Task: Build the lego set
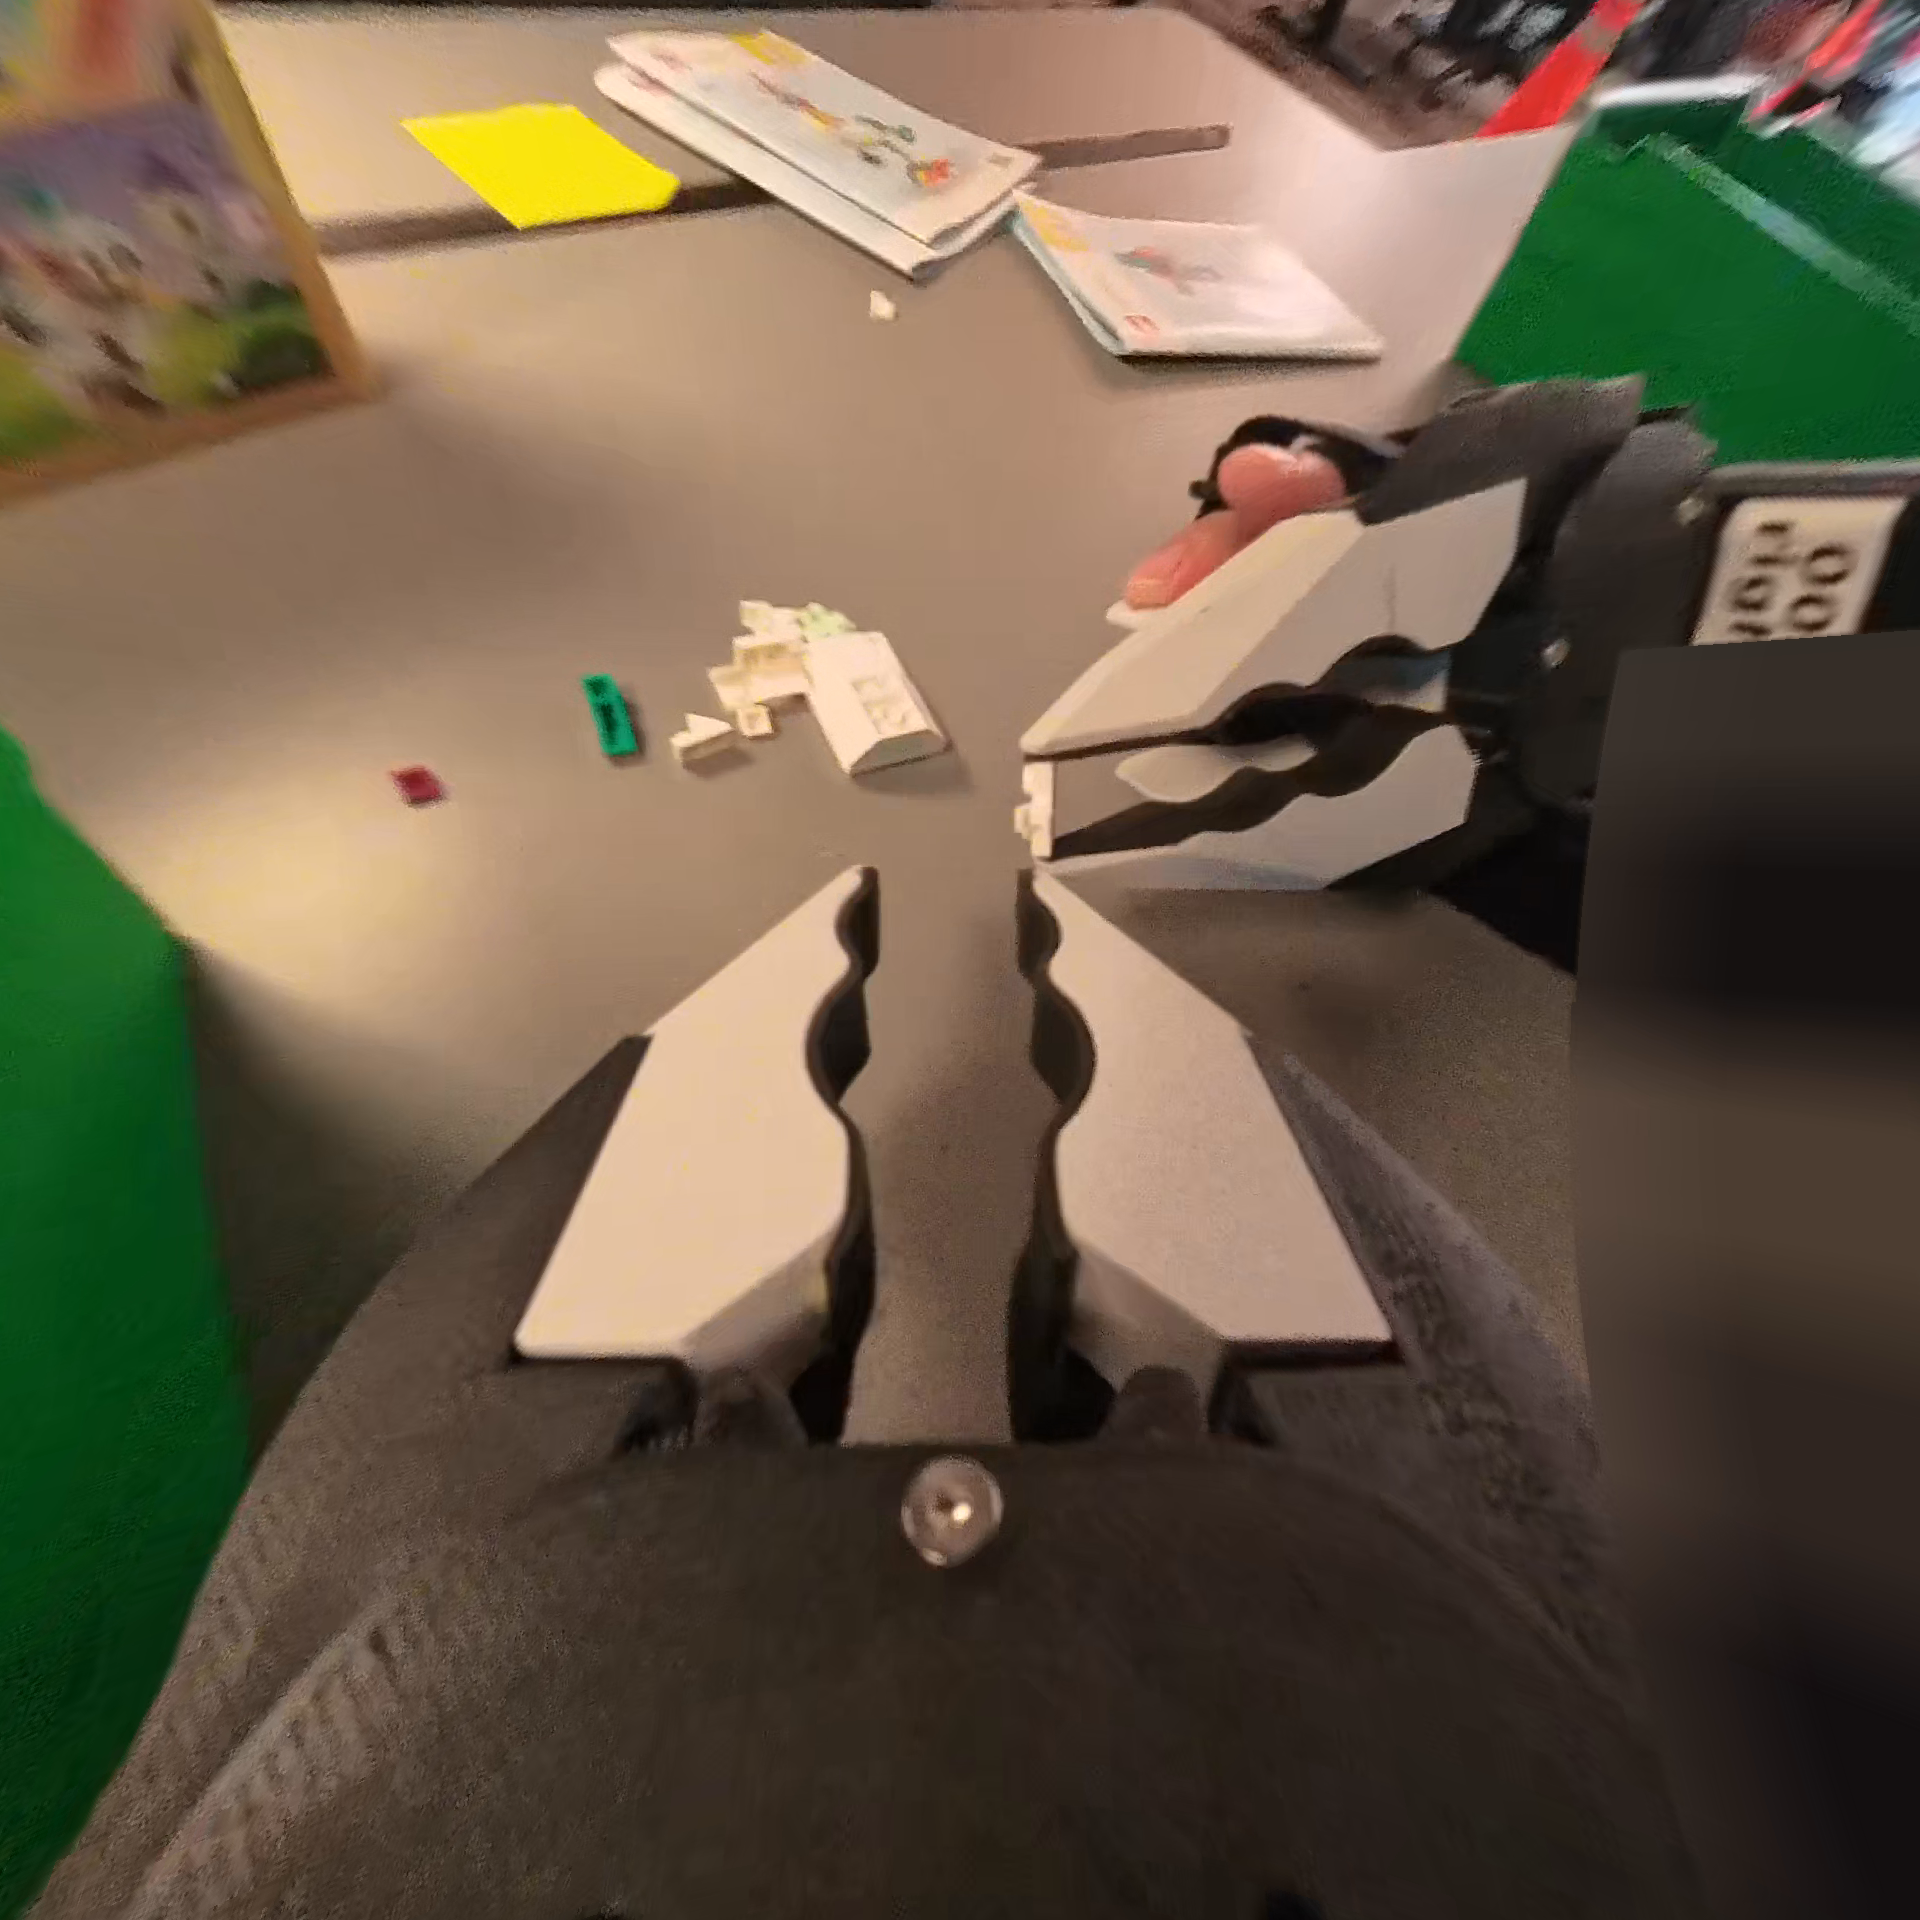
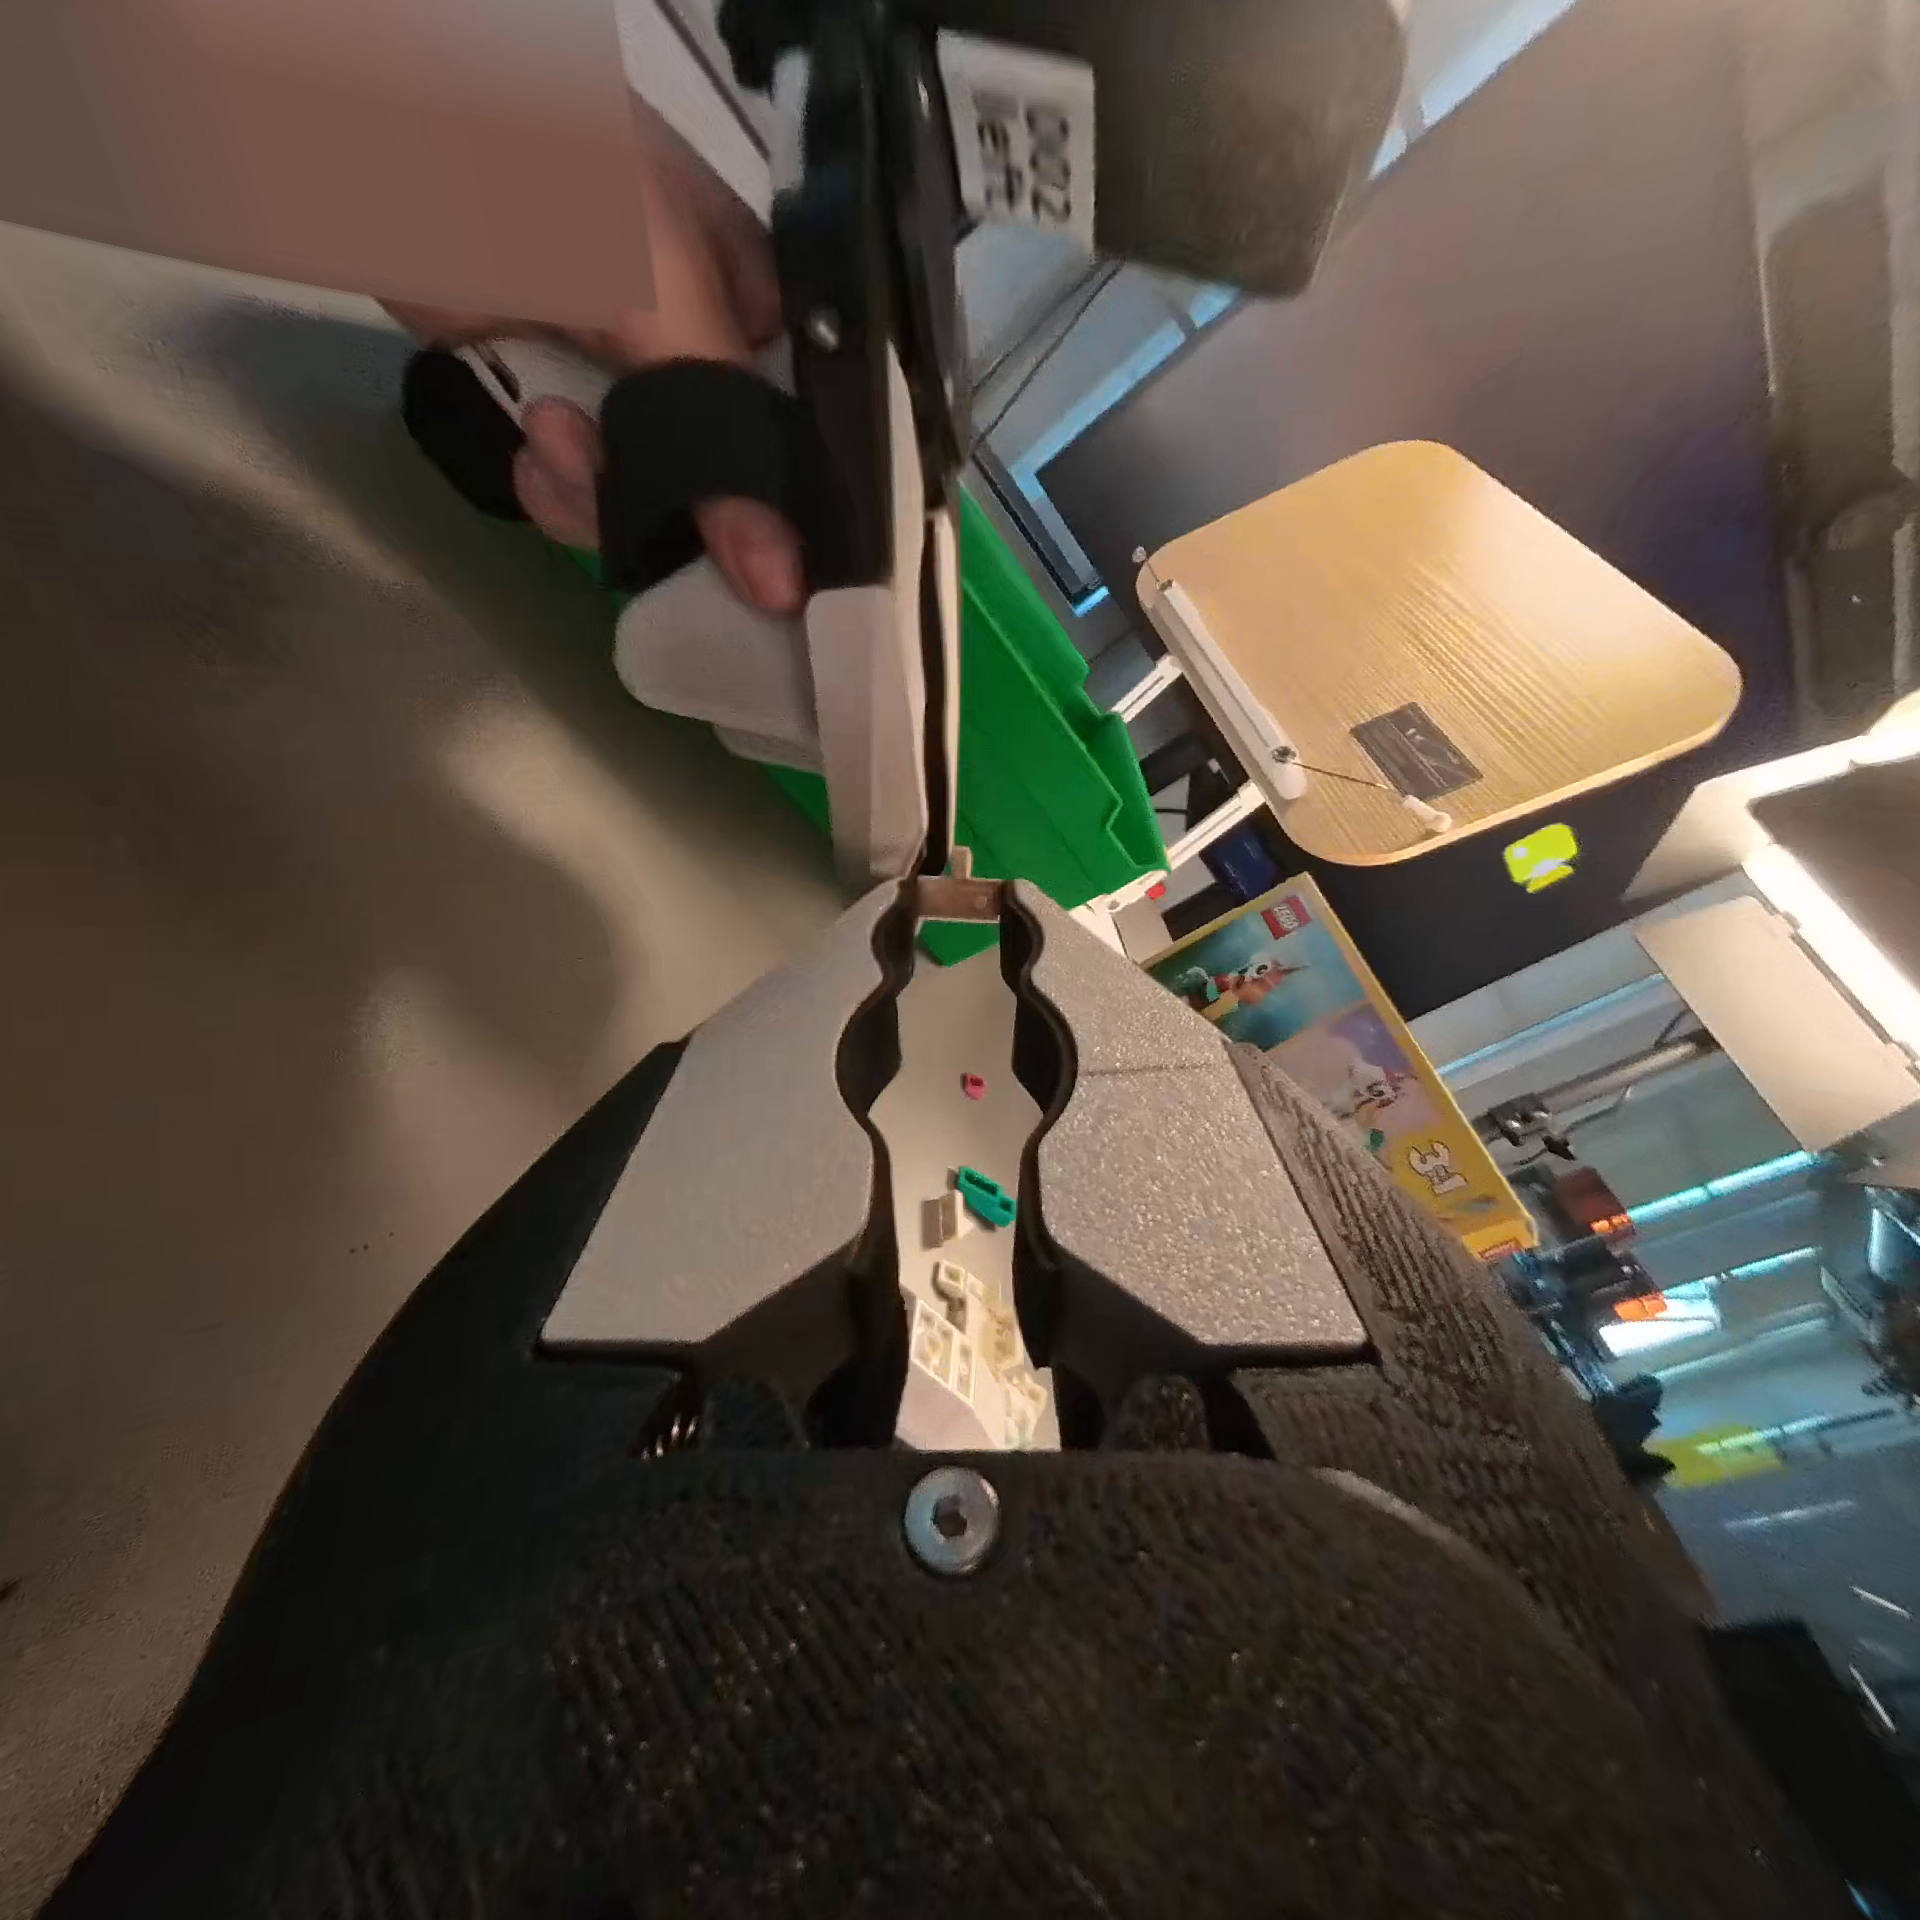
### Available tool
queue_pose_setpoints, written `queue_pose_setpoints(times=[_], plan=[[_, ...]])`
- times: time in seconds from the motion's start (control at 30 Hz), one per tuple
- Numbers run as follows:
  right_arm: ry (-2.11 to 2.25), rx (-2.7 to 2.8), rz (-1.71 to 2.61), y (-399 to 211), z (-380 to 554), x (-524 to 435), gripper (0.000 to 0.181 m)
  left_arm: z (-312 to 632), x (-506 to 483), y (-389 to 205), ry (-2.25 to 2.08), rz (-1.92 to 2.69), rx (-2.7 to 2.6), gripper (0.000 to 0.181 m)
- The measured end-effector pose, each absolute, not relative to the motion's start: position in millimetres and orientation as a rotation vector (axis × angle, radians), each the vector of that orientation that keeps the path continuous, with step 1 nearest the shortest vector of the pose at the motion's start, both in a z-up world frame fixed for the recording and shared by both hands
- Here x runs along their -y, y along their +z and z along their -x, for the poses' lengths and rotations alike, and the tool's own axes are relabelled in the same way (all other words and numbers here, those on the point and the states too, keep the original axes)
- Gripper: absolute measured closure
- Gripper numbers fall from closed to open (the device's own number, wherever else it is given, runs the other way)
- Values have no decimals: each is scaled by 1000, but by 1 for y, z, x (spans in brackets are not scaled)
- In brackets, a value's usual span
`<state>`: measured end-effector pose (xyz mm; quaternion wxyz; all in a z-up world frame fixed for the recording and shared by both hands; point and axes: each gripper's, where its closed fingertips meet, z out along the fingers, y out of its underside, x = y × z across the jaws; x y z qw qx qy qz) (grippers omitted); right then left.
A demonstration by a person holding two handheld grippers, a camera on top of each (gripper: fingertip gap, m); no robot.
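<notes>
Seemingly light, rigid and slippery, the small white brick (image 2: pixel 958 896) sits pinched at the right gripper (image 2: pixel 956 902) tips above the counter (image 1: pixel 623 499), while the left gripper (image 1: pixel 948 883) hangs part-open and empty just beside it.

Grey table (image 1: pixel 520 499) – white bricks (image 1: pixel 821 681), booklets (image 1: pixel 821 135), yellow sheet (image 1: pixel 540 161)

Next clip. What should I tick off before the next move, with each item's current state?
1. Right tongs shut on the white brick, at the tips: ok.
2. Left tongs open, nothing between them: ok.
3. Brick pile on the table, apart from both tongs: ok.
4. Green brick lies separate beside the pile: ok.
5. Which way the held brick's studs face: cannot tell, blurred.
</notes>
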<state>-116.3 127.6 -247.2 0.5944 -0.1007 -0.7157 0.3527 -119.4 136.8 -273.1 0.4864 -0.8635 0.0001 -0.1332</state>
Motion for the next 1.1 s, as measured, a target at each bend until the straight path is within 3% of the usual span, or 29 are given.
queue_pose_setpoints(times=[0.03,0.37,0.4,0.43,0.6,0.8,0.93,1.1], plan=[[822,1668,227,-249,116,-127,167,116,-138,-276,-417,2092,16,162],[793,1689,202,-254,116,-128,167,113,-138,-260,-684,1943,93,156],[788,1698,194,-256,116,-125,167,110,-139,-264,-689,1960,75,159],[774,1711,191,-258,117,-124,167,103,-139,-266,-709,1961,45,174],[853,1761,345,-263,117,-139,152,101,-129,-239,-543,1899,-30,177],[733,1735,924,-290,134,-243,168,175,-65,-172,152,1839,55,177],[652,1758,1146,-308,141,-266,172,263,-5,-203,503,2079,370,176],[631,1896,1192,-327,140,-258,169,296,32,-277,401,2371,622,176]])
